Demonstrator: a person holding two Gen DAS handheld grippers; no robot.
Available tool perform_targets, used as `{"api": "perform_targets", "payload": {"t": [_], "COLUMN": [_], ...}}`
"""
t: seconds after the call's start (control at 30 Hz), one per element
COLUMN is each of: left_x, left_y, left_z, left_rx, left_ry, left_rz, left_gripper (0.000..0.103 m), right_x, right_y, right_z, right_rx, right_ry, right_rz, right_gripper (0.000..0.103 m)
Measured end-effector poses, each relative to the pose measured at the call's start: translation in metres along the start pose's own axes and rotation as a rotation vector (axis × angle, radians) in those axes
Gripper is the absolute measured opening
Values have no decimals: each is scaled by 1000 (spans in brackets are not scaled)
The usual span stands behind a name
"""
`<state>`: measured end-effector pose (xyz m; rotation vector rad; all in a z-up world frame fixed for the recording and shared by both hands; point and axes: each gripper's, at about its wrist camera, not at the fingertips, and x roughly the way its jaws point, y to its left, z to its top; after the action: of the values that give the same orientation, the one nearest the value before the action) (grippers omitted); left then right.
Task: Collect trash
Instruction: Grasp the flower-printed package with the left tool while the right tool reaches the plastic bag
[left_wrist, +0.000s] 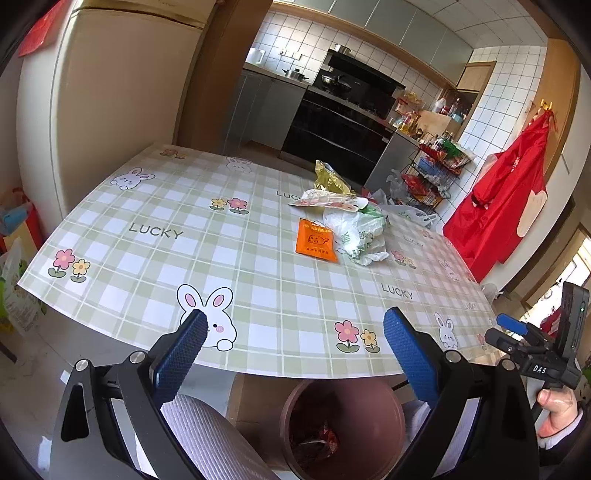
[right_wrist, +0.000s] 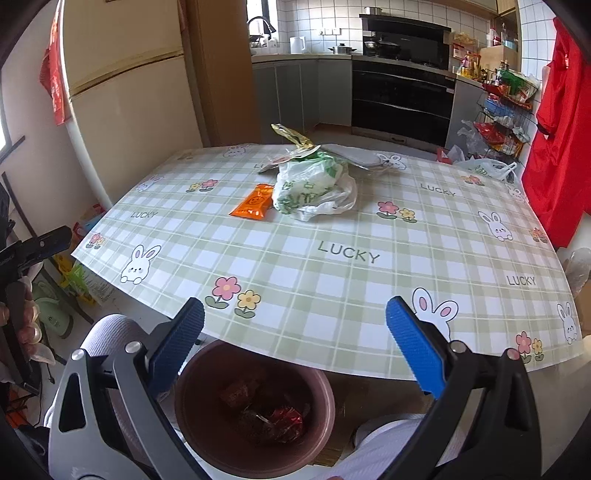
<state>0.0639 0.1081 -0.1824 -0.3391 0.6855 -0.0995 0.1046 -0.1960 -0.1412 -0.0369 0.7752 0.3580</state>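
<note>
A brown bin (right_wrist: 255, 402) stands on the floor under the table's near edge, with red wrappers (right_wrist: 275, 419) lying inside it. My right gripper (right_wrist: 295, 332) hangs open above the bin's rim with nothing between its fingers. My left gripper (left_wrist: 295, 336) is open and empty too, over the near table edge, with the bin (left_wrist: 343, 424) below it. On the checked tablecloth (right_wrist: 332, 258) lie an orange packet (right_wrist: 253, 202), a crumpled white and green plastic bag (right_wrist: 314, 186) and a gold wrapper (right_wrist: 291, 136). The left wrist view shows the same orange packet (left_wrist: 317, 240) and bag (left_wrist: 360, 232).
A person's legs in white trousers (left_wrist: 207, 432) flank the bin. A cream fridge (right_wrist: 125, 92) stands at the left, a black stove (right_wrist: 402, 99) and counters behind, a wire rack (right_wrist: 502, 122) and a red garment (right_wrist: 557, 147) at the right. Flat grey packaging (right_wrist: 354, 155) lies behind the bag.
</note>
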Motion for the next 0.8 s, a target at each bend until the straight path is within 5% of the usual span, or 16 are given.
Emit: {"api": "perform_targets", "payload": {"t": [0.43,0.6,0.8], "left_x": [79,152,251], "left_y": [-33,-59,-67], "left_z": [43,70,106], "left_rx": [132,384,590], "left_ry": [40,51,58], "left_rz": [0,71,152], "left_gripper": [94,94,73], "right_x": [47,79,113], "right_y": [-41,-57,-79], "right_z": [24,39,60], "right_rx": [40,56,73], "right_ry": [24,43,73], "right_rz": [-42,-30,-38], "right_gripper": [97,97,97]}}
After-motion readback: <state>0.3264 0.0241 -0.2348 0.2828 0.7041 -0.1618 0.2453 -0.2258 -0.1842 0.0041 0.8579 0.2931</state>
